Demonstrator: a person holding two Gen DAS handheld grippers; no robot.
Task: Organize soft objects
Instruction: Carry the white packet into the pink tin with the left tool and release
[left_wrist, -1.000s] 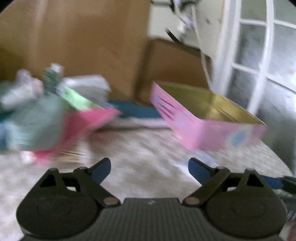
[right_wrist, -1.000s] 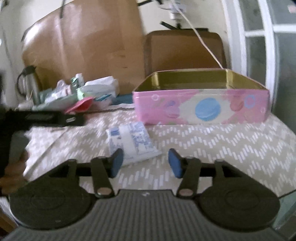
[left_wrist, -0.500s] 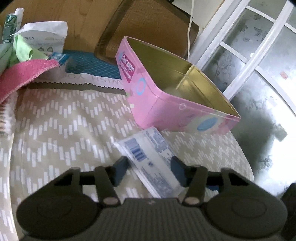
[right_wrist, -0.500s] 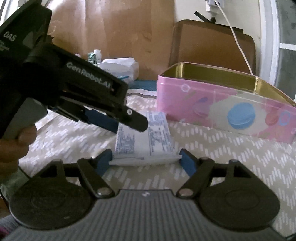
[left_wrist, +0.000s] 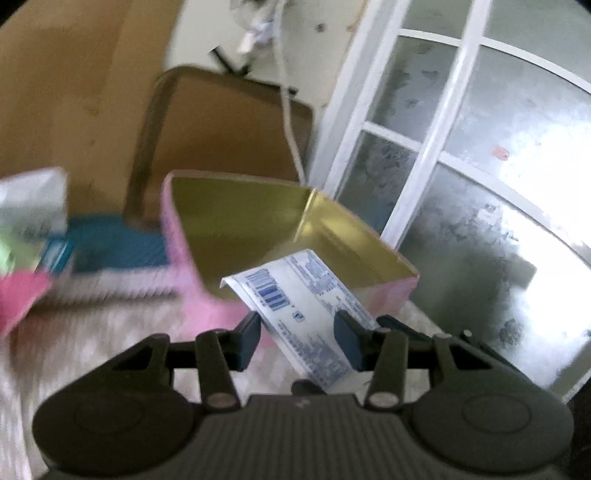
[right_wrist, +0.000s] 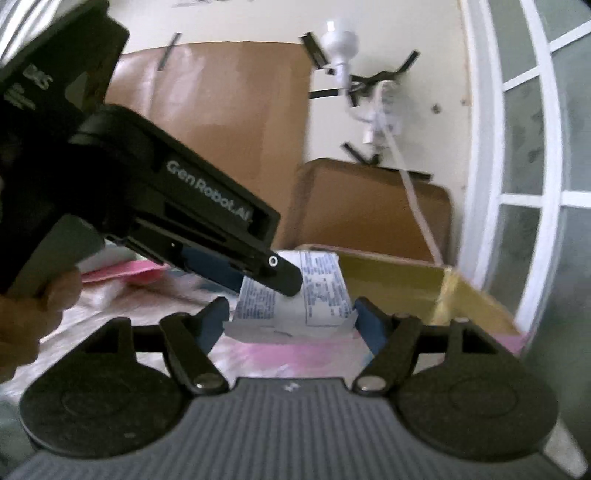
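A white tissue packet (left_wrist: 295, 291) with blue print hangs in the air, just before the open pink tin (left_wrist: 207, 302) with its gold inside. My left gripper (left_wrist: 295, 325) is shut on the packet's middle. In the right wrist view the same packet (right_wrist: 325, 288) shows under the left gripper's black finger (right_wrist: 284, 277), with the tin's gold wall (right_wrist: 391, 280) behind it. My right gripper (right_wrist: 291, 310) is closing, and the packet's crimped near end lies between its blue pads (right_wrist: 369, 325). They stand right at its edges without squeezing it.
A pile of soft packs and a pink cloth (left_wrist: 18, 295) lies at the left, by a teal item (left_wrist: 110, 247). A brown chair back (left_wrist: 221, 129) and a white cord stand behind the tin. A white glazed door (left_wrist: 443, 147) closes the right side. A hand (right_wrist: 29, 314) grips the left gripper.
My left gripper shut on the packet and lifted it off the patterned cloth toward the tin. My right gripper came up around the packet's near end and now looks higher.
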